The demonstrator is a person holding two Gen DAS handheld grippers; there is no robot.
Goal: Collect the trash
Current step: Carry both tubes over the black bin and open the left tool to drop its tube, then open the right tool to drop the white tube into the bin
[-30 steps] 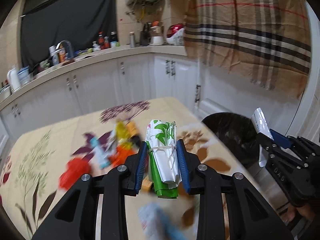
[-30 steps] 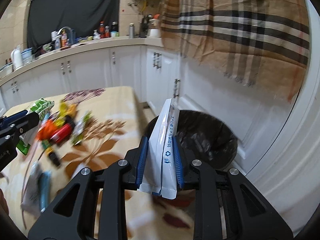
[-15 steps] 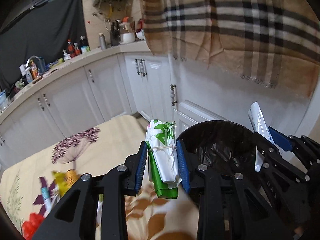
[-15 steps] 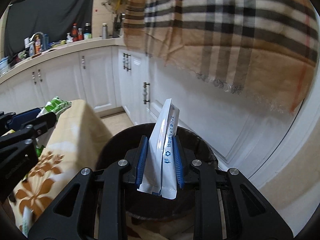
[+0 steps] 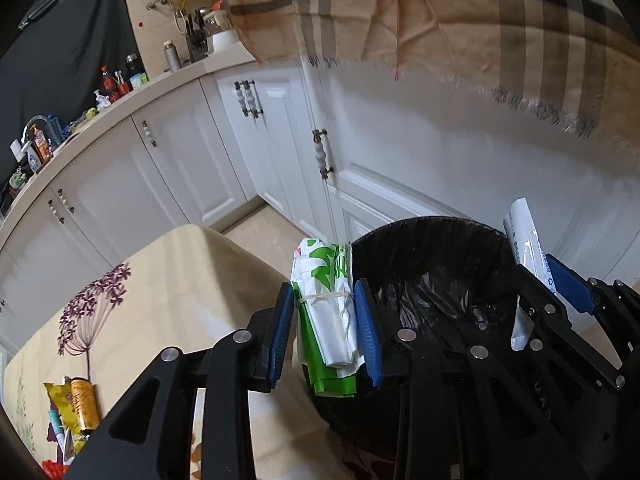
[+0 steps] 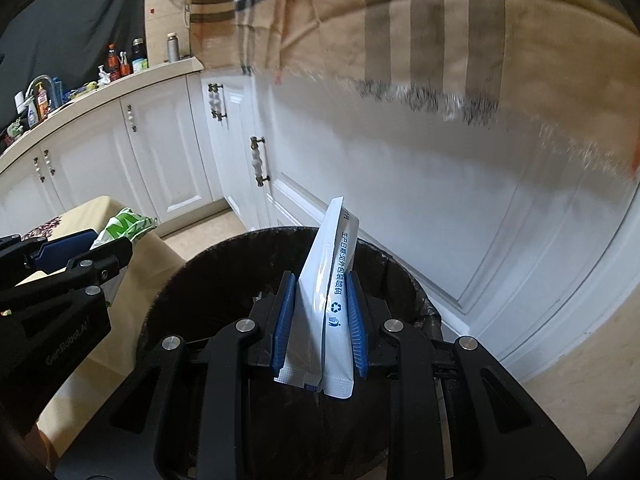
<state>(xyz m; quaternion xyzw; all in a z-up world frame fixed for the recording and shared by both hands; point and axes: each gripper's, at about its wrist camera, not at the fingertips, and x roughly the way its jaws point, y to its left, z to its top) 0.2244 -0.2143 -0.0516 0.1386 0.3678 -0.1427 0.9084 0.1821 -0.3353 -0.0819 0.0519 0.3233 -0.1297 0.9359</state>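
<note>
My left gripper (image 5: 322, 294) is shut on a folded green-and-white wrapper (image 5: 320, 268) tied with a rubber band, held at the left rim of the black-lined bin (image 5: 424, 230). My right gripper (image 6: 320, 282) is shut on a white sachet with blue print (image 6: 334, 248), which stands upright over the bin's opening (image 6: 224, 250). In the right wrist view the left gripper (image 6: 92, 246) and its wrapper (image 6: 128, 222) show at the left. From the left wrist camera, the right gripper (image 5: 548, 276) and its sachet (image 5: 522, 236) hang over the bin's right side.
The floral-cloth table (image 5: 180, 280) stands left of the bin, with a gold can (image 5: 84, 404) and other wrappers at its near left. White cabinet doors (image 5: 280, 140) run behind. A plaid cloth (image 5: 440, 20) hangs over the wall above the bin.
Both grippers have swung right from above the table to over the bin and dropped lower. Each keeps hold of its item. The table's trash has slid to the left edge of view.
</note>
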